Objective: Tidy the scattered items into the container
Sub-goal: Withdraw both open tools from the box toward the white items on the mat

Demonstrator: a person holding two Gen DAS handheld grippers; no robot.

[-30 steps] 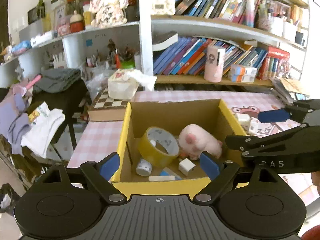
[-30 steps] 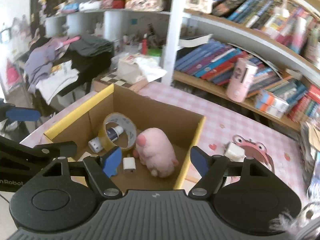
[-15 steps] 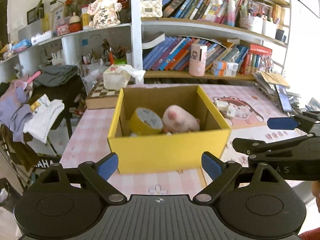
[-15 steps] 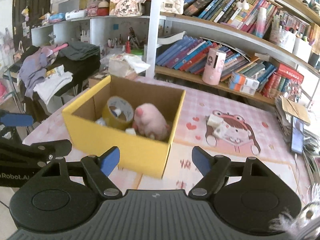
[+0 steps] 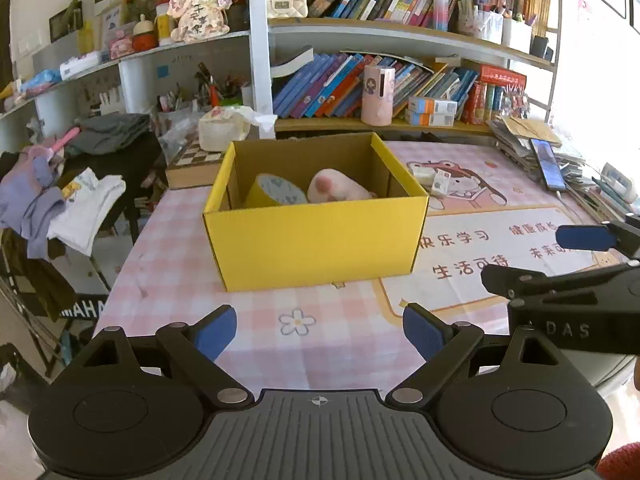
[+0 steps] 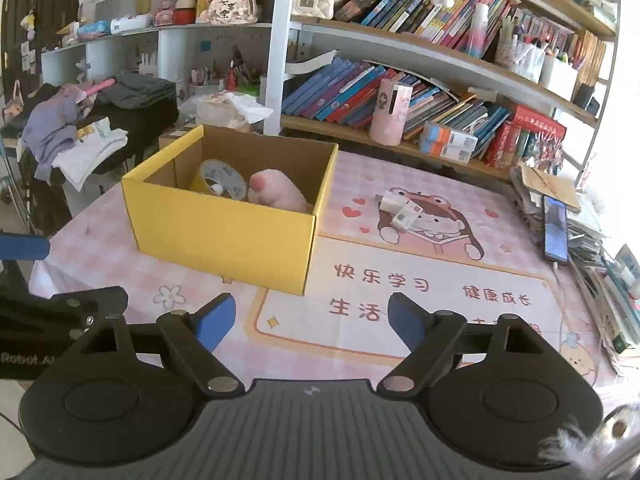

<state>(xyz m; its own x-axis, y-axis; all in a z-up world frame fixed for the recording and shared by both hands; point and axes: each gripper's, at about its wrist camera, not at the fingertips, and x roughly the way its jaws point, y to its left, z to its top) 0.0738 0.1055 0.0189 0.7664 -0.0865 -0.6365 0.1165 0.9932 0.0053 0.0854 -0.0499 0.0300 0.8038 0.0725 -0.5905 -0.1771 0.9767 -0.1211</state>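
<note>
Our left gripper (image 5: 318,330) hangs over the pink checked tablecloth (image 5: 176,264) with its jaws wide apart and nothing between them; our right gripper (image 6: 310,322) is opening, its blue pads (image 6: 214,320) also empty. Ahead of both stands the yellow cardboard box (image 5: 320,236), already holding a roll of yellow tape (image 5: 276,192) and a pink plush toy (image 5: 340,190), which lean against each other inside.

Still outside — on the cartoon frog mat (image 6: 436,236), just beside the box's right wall — lie two small white packets (image 6: 400,208), touching one another. We judge them light and fairly stiff, probably thin card that could crush under a hard squeeze, so a gentle pinch across the narrow sides looks safest. They sit flat, so the pads may need to come in low against the mat. A phone (image 6: 556,232) rests well apart, by the stacked papers on the right.
</note>
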